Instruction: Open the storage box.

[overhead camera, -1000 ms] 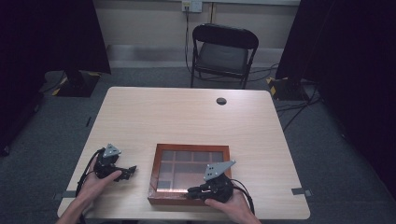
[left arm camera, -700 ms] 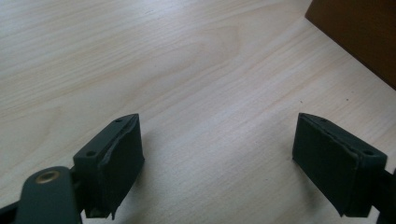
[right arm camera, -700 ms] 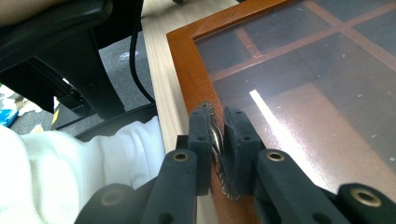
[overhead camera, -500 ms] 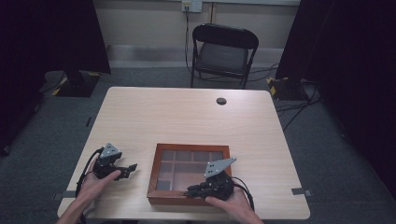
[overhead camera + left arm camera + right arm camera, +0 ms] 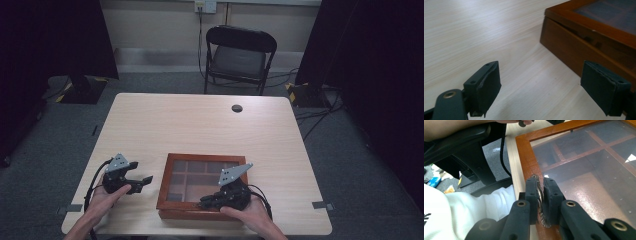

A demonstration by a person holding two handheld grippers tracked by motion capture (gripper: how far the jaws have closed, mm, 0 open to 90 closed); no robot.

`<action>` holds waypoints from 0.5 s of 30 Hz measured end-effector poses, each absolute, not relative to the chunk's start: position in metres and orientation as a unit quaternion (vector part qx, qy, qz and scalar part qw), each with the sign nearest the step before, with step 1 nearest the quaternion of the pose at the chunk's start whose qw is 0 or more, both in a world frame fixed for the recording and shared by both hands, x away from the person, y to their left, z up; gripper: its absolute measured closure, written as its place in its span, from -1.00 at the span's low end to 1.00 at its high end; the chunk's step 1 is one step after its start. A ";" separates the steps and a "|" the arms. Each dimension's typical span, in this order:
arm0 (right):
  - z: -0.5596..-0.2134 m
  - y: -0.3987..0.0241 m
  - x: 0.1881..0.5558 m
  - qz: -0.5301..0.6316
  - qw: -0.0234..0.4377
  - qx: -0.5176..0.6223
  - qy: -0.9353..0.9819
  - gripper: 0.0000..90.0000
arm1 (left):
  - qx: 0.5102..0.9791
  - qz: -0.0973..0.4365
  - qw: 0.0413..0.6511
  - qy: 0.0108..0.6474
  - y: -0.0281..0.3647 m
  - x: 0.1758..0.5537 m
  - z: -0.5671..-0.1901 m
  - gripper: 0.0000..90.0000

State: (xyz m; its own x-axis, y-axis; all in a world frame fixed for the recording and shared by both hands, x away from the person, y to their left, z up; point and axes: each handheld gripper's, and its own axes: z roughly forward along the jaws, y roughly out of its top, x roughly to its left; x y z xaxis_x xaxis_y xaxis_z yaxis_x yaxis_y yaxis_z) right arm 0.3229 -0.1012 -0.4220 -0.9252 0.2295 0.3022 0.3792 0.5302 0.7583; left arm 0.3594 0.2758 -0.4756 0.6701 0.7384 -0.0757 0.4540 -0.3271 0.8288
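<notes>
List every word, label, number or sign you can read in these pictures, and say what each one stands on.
None can be read.
White sleeve: a black mark at the picture's edge, cut off, unreadable.
Wooden box: no lettering on its frame or glass lid.
Left tongs and right tongs: no brand or number shows.
Wall socket: too small to tell any marking.

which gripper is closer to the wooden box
Right. The right gripper is shut on a small metal clasp at the wooden box's near edge; the left gripper sits open on the table beside it, not touching.
</notes>
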 end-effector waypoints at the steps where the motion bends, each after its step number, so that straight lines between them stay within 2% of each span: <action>1: -0.421 -0.101 0.323 -0.451 0.083 -0.175 -0.871 0.84 | 0.800 0.156 0.446 0.371 0.275 0.358 -0.475 -0.65; 15: -0.405 -0.101 0.332 -0.448 0.093 -0.171 -0.873 0.84 | 0.805 0.130 0.476 0.328 0.255 0.348 -0.468 -0.65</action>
State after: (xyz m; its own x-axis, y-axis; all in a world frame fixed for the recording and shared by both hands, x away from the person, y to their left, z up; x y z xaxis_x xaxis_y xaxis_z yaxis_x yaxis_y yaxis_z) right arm 0.3319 -0.1011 -0.4046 -0.9240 0.2156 0.3158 0.3823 0.5399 0.7499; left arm 0.3483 0.2547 -0.4676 0.7507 0.6526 -0.1032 0.4046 -0.3305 0.8527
